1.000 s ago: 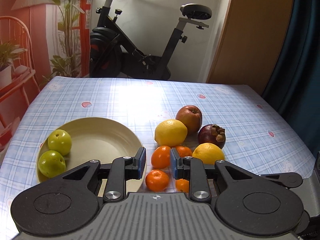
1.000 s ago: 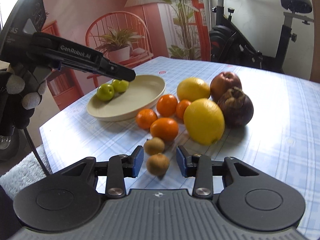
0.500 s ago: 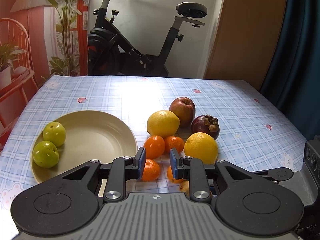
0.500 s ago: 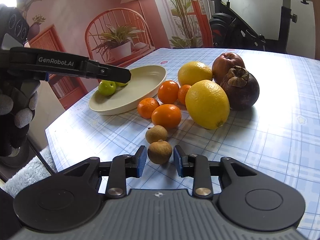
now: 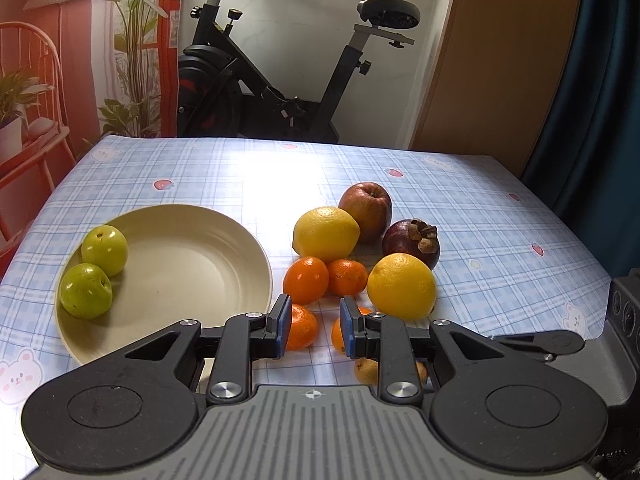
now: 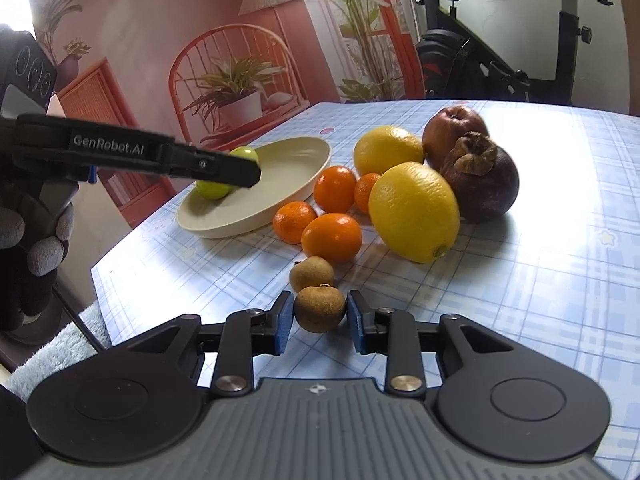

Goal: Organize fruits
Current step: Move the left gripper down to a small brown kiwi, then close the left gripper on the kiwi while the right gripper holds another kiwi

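Brown and rough-skinned, a small round fruit [image 6: 319,309] sits on the checked tablecloth [image 6: 540,280] between my right gripper's [image 6: 319,323] blue pads, which bracket it with slim gaps, not yet touching. My left gripper [image 5: 312,330] hangs part-open and empty above the tangerines. I judge the pick is starting: next I must close gently, then carry it to the cream plate [image 6: 296,176].

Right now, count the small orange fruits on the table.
4, clustered between the plate and the lemons: two farther back, and, and two nearer, and. None seems hidden.
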{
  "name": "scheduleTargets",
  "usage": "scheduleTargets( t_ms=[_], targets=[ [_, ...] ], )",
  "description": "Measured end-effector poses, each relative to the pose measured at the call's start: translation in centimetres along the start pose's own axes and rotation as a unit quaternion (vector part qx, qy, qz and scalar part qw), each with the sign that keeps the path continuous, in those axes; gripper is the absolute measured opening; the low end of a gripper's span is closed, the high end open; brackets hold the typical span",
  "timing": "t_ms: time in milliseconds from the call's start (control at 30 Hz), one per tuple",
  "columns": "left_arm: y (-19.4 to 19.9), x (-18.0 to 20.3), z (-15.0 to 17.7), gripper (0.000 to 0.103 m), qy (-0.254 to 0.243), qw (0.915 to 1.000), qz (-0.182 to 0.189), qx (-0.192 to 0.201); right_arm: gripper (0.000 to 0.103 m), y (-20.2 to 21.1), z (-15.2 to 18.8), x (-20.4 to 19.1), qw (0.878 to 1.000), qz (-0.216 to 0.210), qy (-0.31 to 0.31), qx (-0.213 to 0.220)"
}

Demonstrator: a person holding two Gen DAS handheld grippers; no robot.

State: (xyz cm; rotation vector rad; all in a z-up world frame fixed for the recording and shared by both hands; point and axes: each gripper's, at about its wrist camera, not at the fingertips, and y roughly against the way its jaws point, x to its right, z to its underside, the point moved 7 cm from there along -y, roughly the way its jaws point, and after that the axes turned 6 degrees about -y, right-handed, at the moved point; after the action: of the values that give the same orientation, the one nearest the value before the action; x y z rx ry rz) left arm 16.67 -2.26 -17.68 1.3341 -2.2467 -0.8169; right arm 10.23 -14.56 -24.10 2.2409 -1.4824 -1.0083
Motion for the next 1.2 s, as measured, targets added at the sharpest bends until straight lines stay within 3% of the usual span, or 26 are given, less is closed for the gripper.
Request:
scheduleTargets(
  t_ms=[433,1200],
  targets=[
    [-2.8,3.5,2.6,0.028,-0.023,0.9971,0.047,-0.056,0.032,2.8,-1.0,3.0,0.993,0.082,-0.02,0.083],
    [-4.8,4.4,3.9,0.026,-0.036,0.9959,0.032,-0.076,0.032,2.5,-1.1,4.3,0.994,0.052,-0.058,0.083]
  ],
)
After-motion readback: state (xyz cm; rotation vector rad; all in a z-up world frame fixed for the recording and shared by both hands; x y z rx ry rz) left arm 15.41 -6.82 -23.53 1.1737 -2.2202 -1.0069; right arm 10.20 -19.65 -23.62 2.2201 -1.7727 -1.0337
